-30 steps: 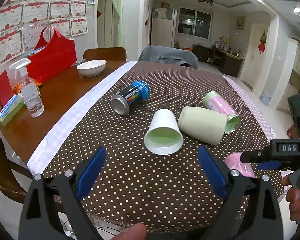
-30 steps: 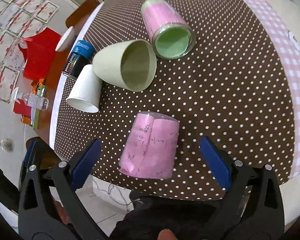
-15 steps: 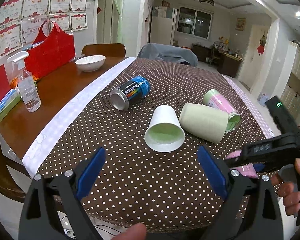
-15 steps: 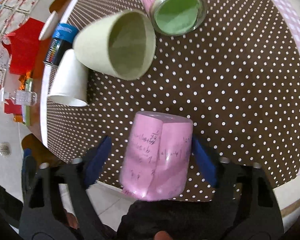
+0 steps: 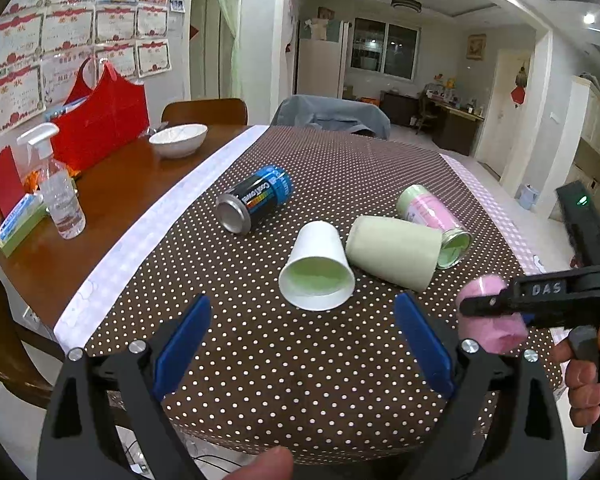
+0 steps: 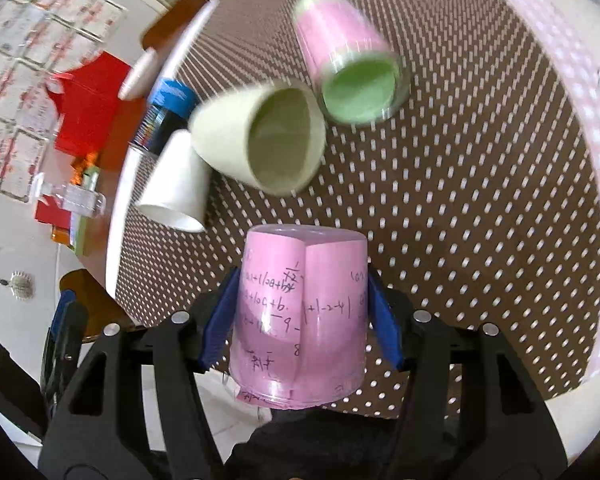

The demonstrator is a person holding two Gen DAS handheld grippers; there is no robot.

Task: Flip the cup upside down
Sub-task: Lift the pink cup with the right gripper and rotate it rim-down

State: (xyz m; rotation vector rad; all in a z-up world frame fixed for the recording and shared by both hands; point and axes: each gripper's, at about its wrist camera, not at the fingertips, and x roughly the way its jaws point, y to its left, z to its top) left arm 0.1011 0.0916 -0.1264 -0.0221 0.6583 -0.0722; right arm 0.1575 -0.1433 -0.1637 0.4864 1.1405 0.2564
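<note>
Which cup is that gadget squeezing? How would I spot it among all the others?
Start at the brown polka-dot tablecloth and come to its near edge, where the right gripper is closed on the pink cup. It is clear plastic lined with pink paper, and alone among the cups it carries handwritten maths.

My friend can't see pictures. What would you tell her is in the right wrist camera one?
The right gripper squeezes a pink cup with handwritten sums on it between its blue pads. Beyond it, on a brown dotted tablecloth, a cream cup, a white cup, a pink-and-green cup and a can lie on their sides.
</note>
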